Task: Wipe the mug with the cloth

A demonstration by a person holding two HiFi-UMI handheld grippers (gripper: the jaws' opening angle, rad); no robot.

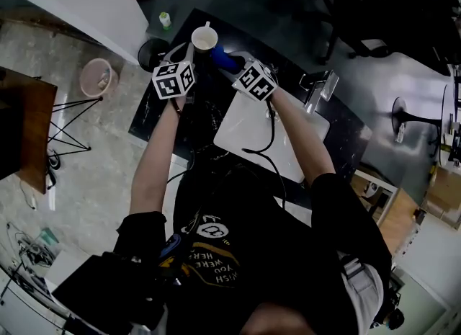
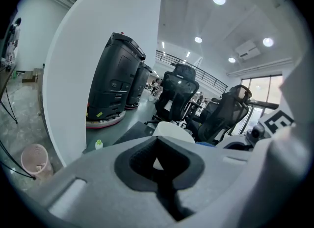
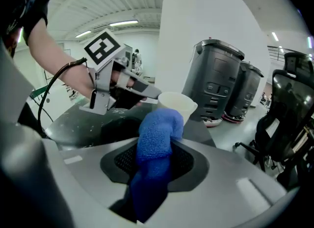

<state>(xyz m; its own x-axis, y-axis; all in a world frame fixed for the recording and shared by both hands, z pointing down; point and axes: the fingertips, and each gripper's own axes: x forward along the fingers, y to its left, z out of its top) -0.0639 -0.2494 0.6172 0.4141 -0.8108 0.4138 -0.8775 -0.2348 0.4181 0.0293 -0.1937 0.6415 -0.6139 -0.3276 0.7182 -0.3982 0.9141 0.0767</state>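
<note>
A white mug [image 1: 204, 38] is held up over the far edge of the dark table [image 1: 155, 114]. My left gripper [image 1: 189, 52] reaches it from the left and is shut on it. In the left gripper view the mug [image 2: 172, 129] rises just beyond the closed grey jaws [image 2: 158, 162]. My right gripper [image 1: 234, 65] comes from the right, shut on a blue cloth [image 1: 223, 58]. In the right gripper view the cloth [image 3: 157, 134] bulges out of the jaws [image 3: 154, 162] and its tip touches the mug's [image 3: 177, 105] side below the rim.
A white board [image 1: 248, 128] lies on the table under my right arm. On the floor to the left stand a pink bin [image 1: 97, 78], a black bin [image 1: 151, 52] and a small bottle [image 1: 165, 20]. Office chairs [image 2: 179, 92] and black machines [image 2: 115, 82] stand beyond.
</note>
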